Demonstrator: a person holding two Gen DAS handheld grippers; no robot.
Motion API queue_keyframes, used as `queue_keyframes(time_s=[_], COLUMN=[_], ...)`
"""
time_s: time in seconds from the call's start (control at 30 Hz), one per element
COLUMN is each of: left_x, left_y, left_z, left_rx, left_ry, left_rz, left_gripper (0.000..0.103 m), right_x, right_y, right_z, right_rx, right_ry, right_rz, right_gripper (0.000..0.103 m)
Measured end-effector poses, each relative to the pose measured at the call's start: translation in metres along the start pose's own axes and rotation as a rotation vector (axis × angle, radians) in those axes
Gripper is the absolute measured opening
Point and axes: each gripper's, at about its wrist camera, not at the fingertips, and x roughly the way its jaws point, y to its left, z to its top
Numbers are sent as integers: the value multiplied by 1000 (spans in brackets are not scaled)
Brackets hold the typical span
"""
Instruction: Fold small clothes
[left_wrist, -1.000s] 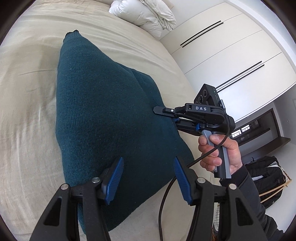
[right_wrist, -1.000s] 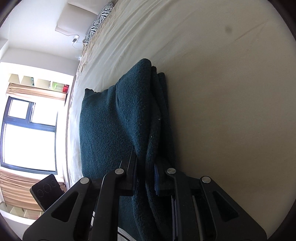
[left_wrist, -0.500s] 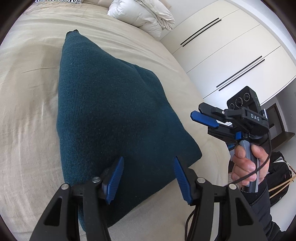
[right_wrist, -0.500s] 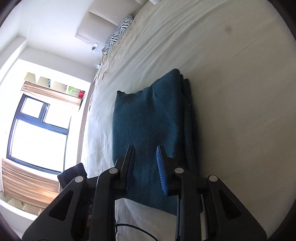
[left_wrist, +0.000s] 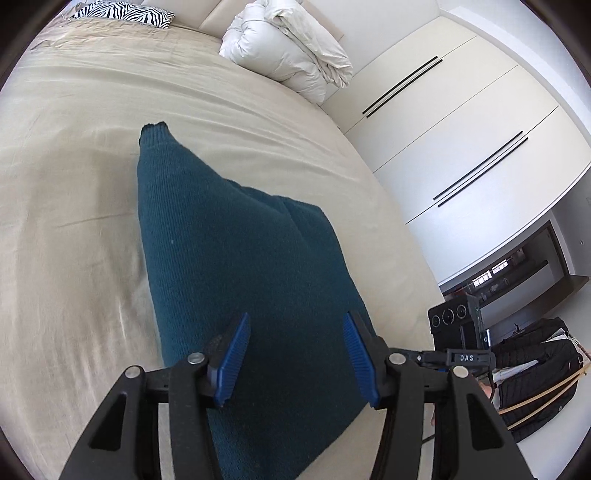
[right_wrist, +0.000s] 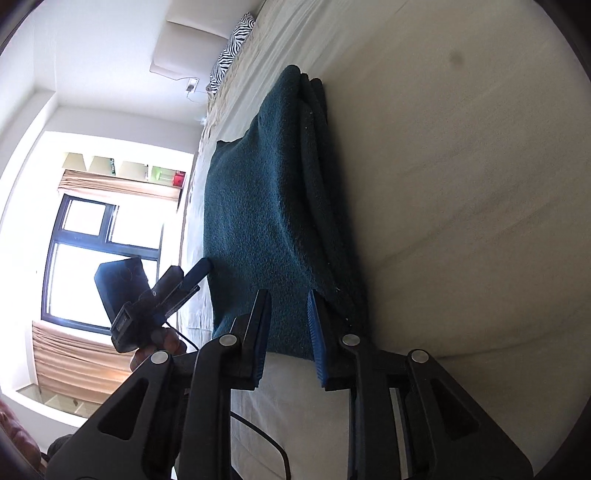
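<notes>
The left gripper (left_wrist: 293, 356) had its blue ribbed pads (left_wrist: 233, 357) standing well apart, with nothing pinched between them; its jaws had only just narrowed a touch, and the folded dark teal knitted garment (left_wrist: 236, 273) lay below and beyond the gap, apart from the pads. The right gripper (right_wrist: 288, 334) showed a narrow gap between its own blue pads (right_wrist: 317, 339). Its jaws had just eased closed a little, and the near edge of the knit sat behind that gap, though no cloth was clamped there (whether the pads brushed the wool could not be told).

In the right wrist view the garment (right_wrist: 266, 206) lay flat on the beige bedsheet (right_wrist: 461, 184), its stacked folded layers showing as ridges along the right-hand edge. In the left wrist view one narrow cuffed end pointed away toward the head of the bed, and the bedsheet (left_wrist: 74, 221) spread wide on its left.

Farther out, a white rumpled duvet (left_wrist: 291, 48) was heaped near a zebra-striped pillow (left_wrist: 125, 14). White wardrobe doors with thin black handles (left_wrist: 461, 122) filled the right side. A black padded jacket (left_wrist: 535, 369) lay low at the right. In the right wrist view a dark-framed window (right_wrist: 96, 251) glared bright behind the left gripper (right_wrist: 201, 271) and the hand (right_wrist: 159, 347) gripping it.
</notes>
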Motion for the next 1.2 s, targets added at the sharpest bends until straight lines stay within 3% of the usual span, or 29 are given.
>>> queue_keyframes(time_s=[0.17,0.23,0.3,0.4,0.53,0.6,0.63,0.77,0.83,0.9,0.97,1.03,1.1,1.13,1.2], left_x=[45,66,77,79,64,45,37,46,53,54,49,35,17,10,5], left_y=[23,39,54,74,51,36,30,23,31,37,43,37,33,32,30], left_z=[57,66,66,63,61,59,55,30,21,19,20,20,11,5,-8], left_rx=[-39,-66,-89,-142,-65,-47,-35,6,10,10,-31,-27,-53,-64,-71], left_ry=[39,65,69,60,62,23,6,75,68,63,70,58,27,10,6], left_rz=[5,30,53,-17,71,41,29,47,65,88,59,46,-4,-27,-52], left_gripper=[54,34,6,7,6,29,33,33,25,11,9,16,38,39,41], right_x=[-5,-6,-6,-10,-15,-20,-21,5,20,33,31,18,8,4,-2], right_y=[-12,-16,-24,-28,-4,19,27,43,33,19,12,21,35,39,40], right_z=[10,11,9,5,11,20,22,33,40,42,41,37,32,28,19], right_rx=[-5,3,8,8,-25,-58,-70,-94,-54,-47,-28,-35,-66,-78,-96], right_ry=[27,23,19,18,6,-26,-28,22,48,59,39,23,13,8,-9], right_rz=[0,17,33,49,26,72,99,101,103,36,67,89,121,135,129], right_gripper=[20,20,20,19,20,21,21,21,23,23,20,24,31,36,69])
